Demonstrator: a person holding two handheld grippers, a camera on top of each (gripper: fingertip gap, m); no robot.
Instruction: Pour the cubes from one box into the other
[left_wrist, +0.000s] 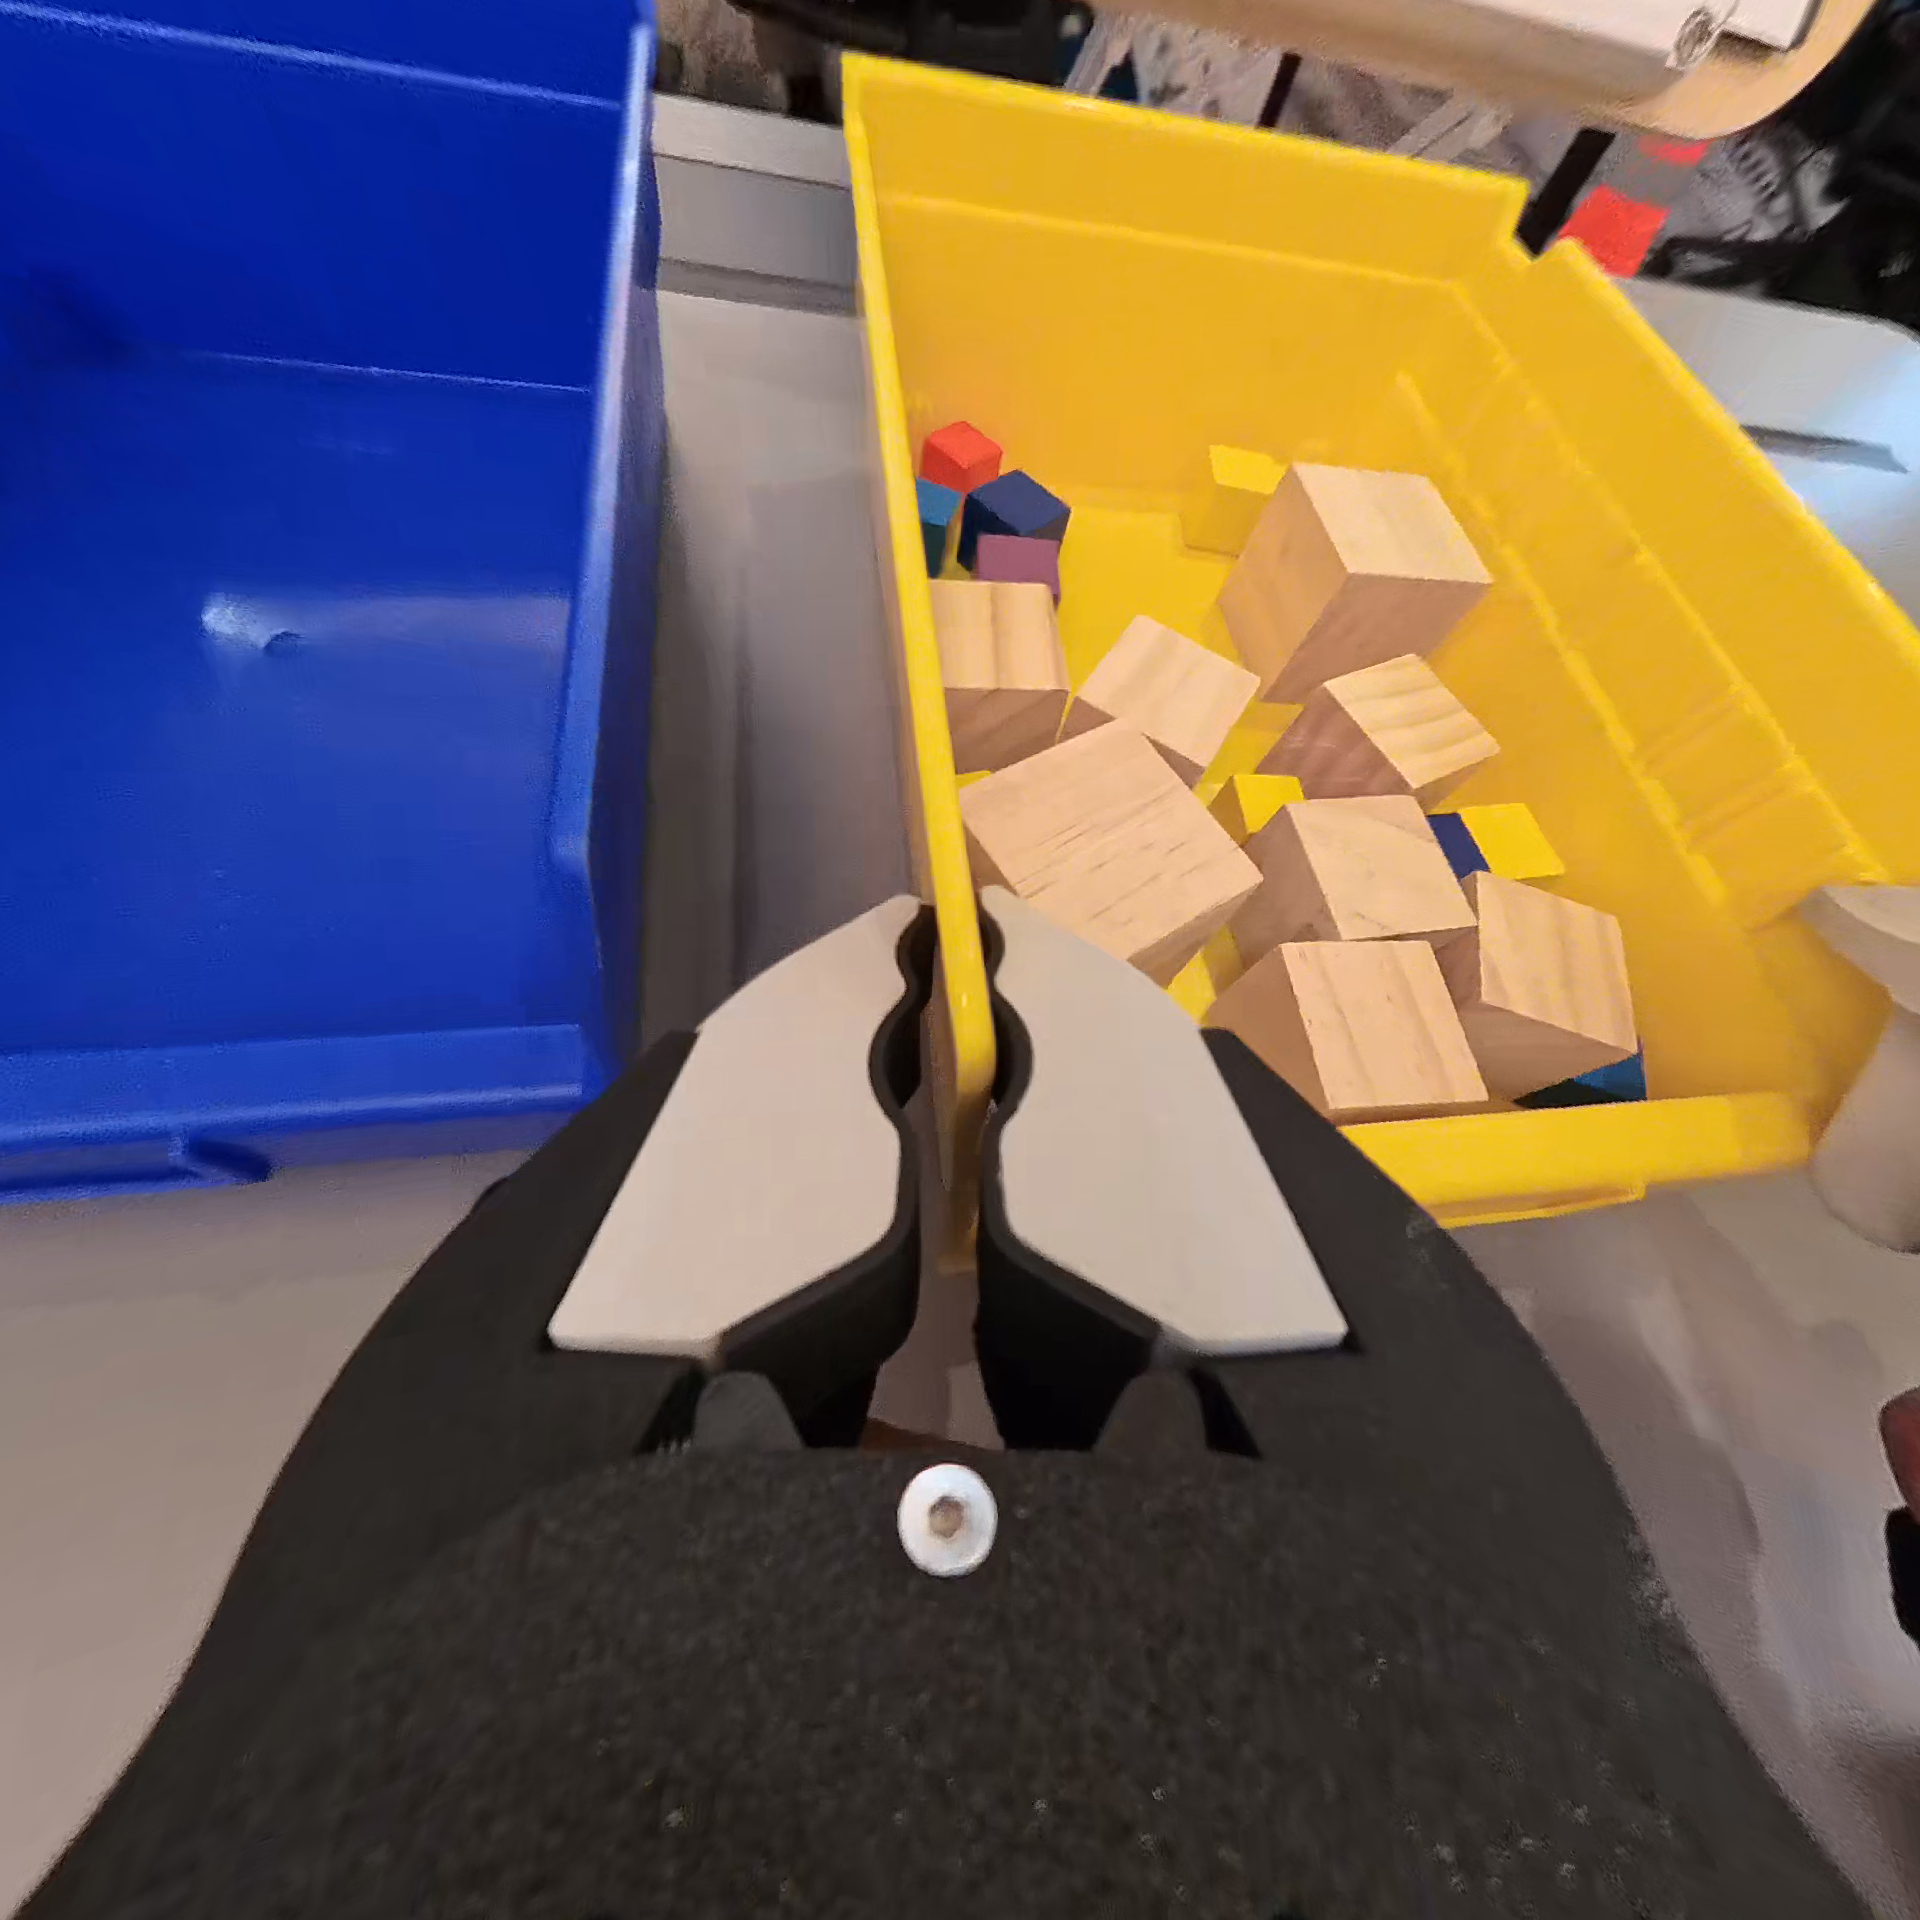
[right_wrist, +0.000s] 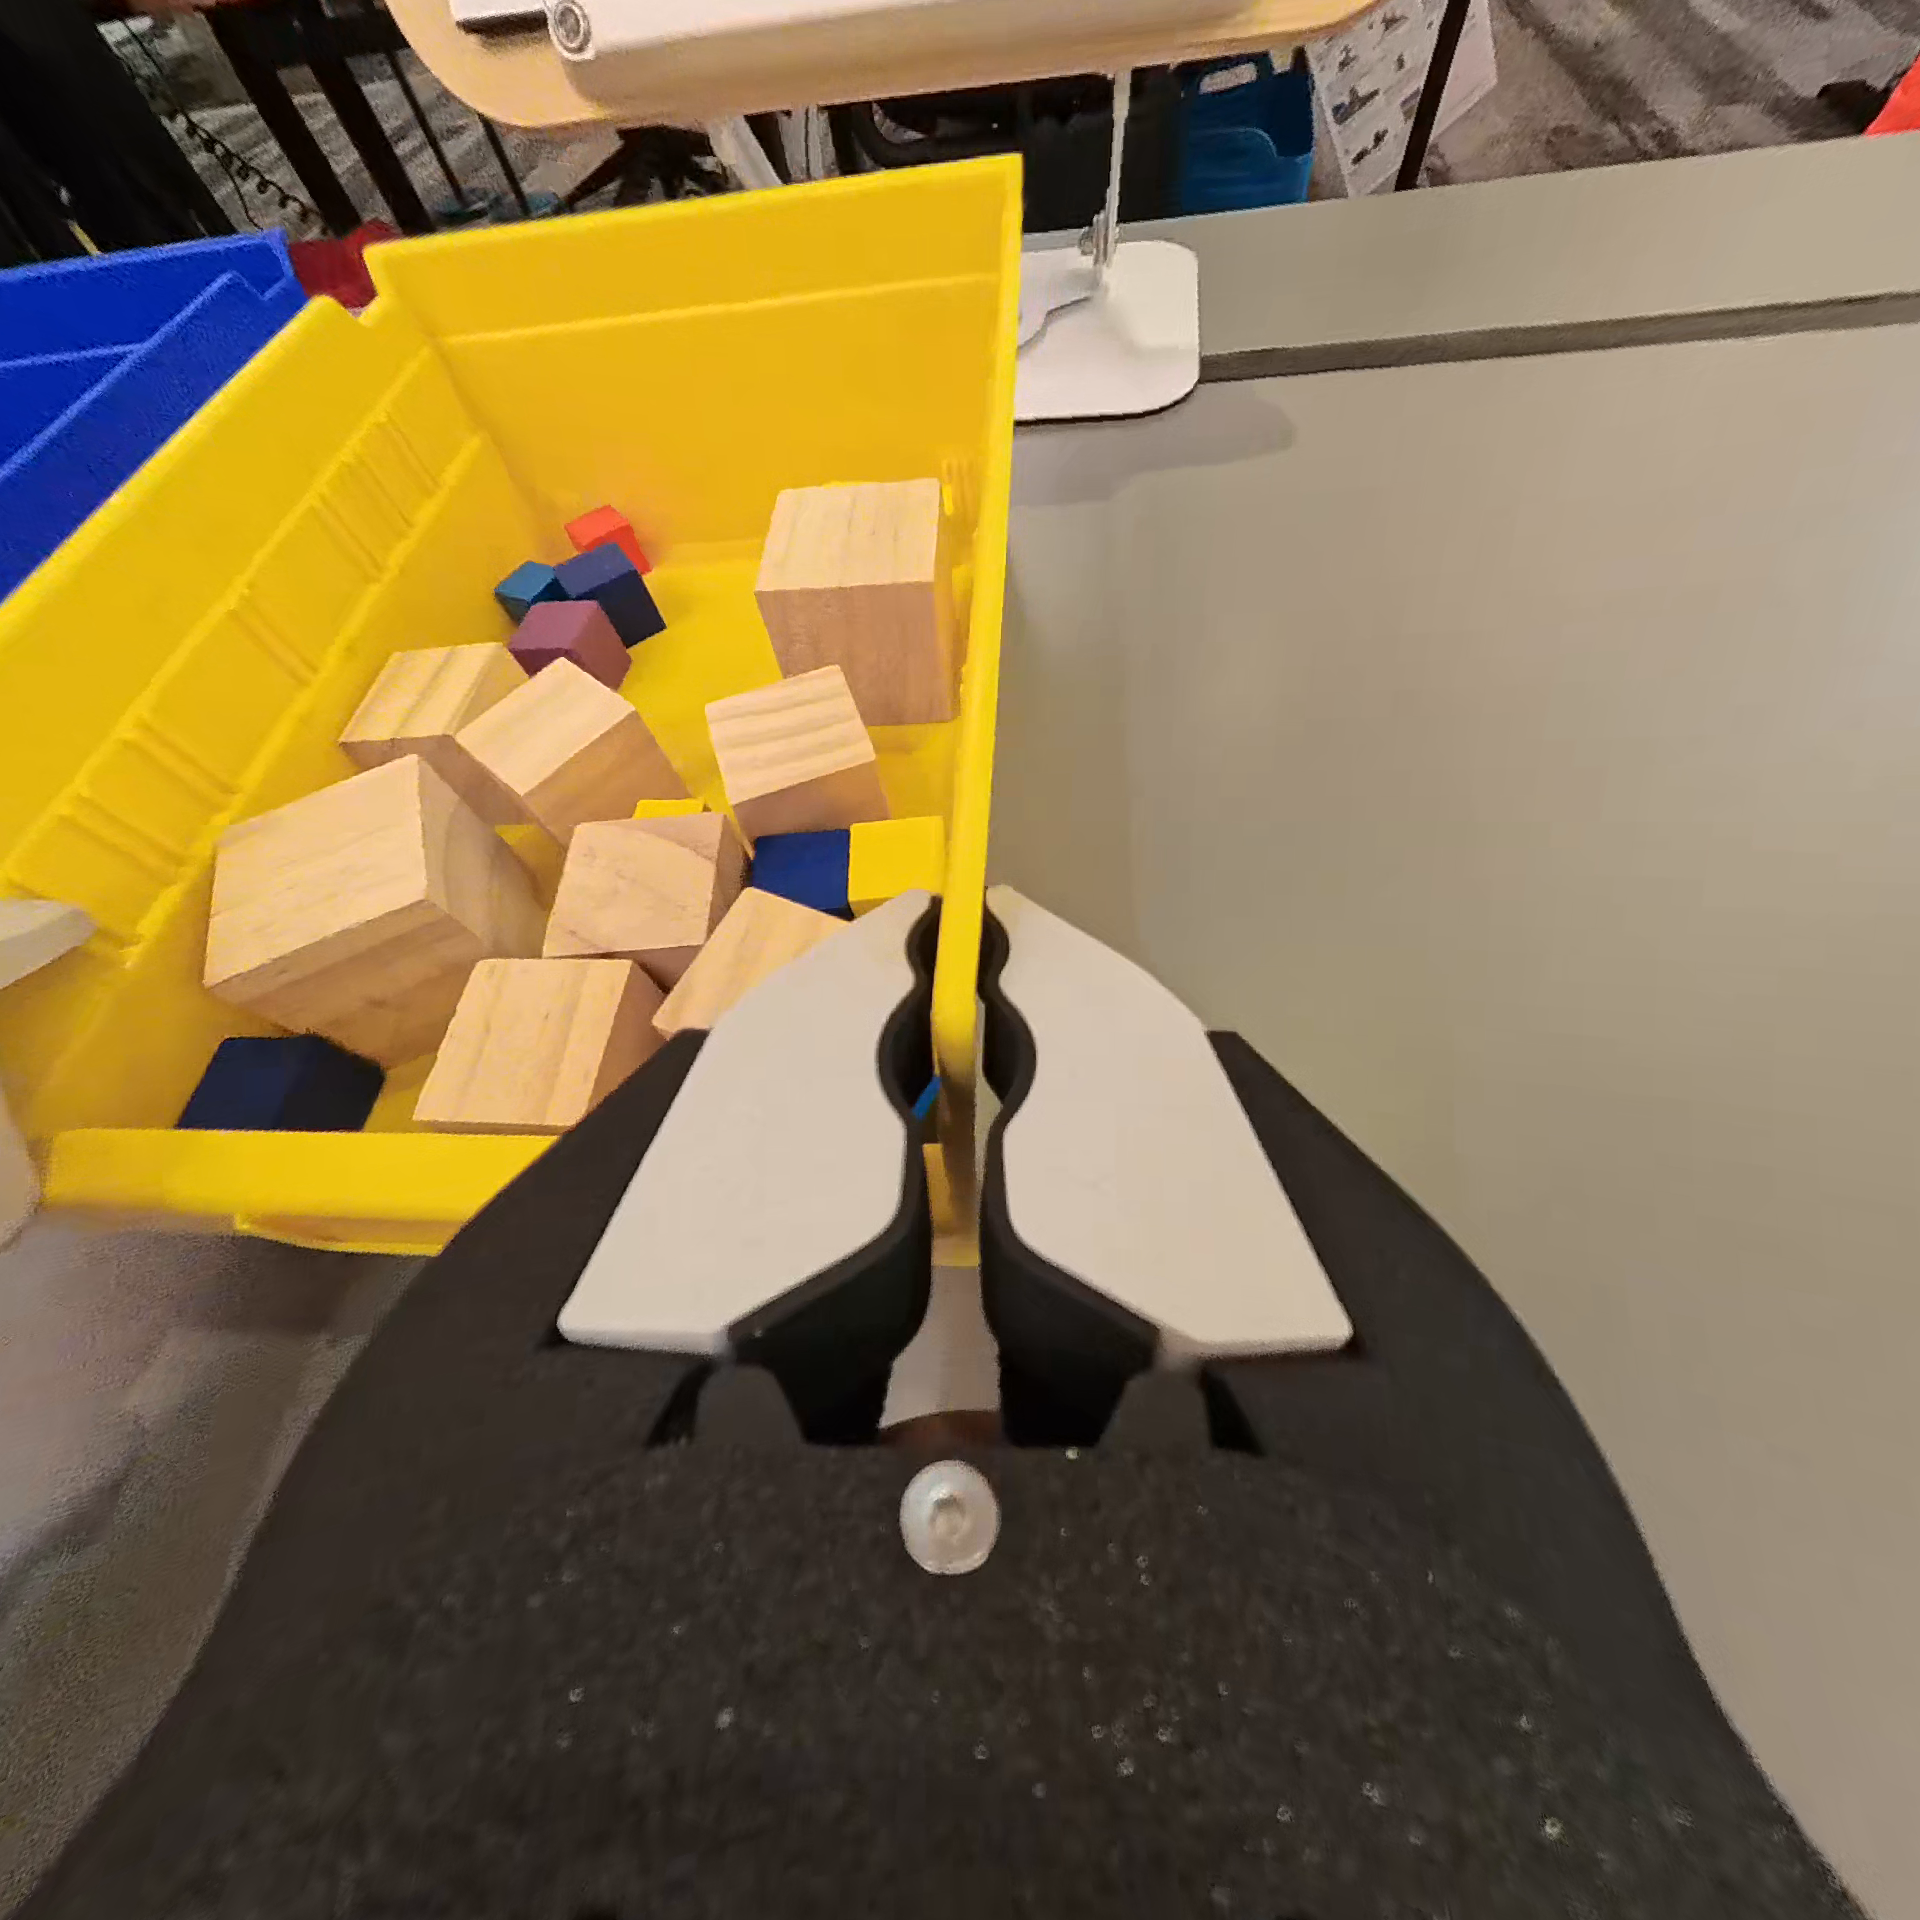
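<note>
Your left gripper (left_wrist: 951, 940) has its jaws pinching the yellow box (left_wrist: 1195, 312) by its left side wall, near the front corner, the wall running straight ahead between them. Your right gripper (right_wrist: 961, 925) does the same on the opposite wall, jaws clamped on that thin yellow edge close to the front lip. Just inside each pair of jaws lie the cubes: large wooden cubes (left_wrist: 1107, 847) piled toward the near end of the box, with a navy cube (right_wrist: 281, 1081) at the front lip in the right wrist view. Farther along the box floor, beyond the wooden ones, a small cluster sits together: a purple cube (right_wrist: 569, 636), a dark blue one and a red cube (left_wrist: 961, 455) farthest back. To the left of your left jaws, across a strip of grey worktop (left_wrist: 769, 623), stands the blue box (left_wrist: 301, 644), apart from the yellow one. To the right of your right jaws the worktop runs on, with a white stand base (right_wrist: 1117, 332) beyond the box's far wall.
</note>
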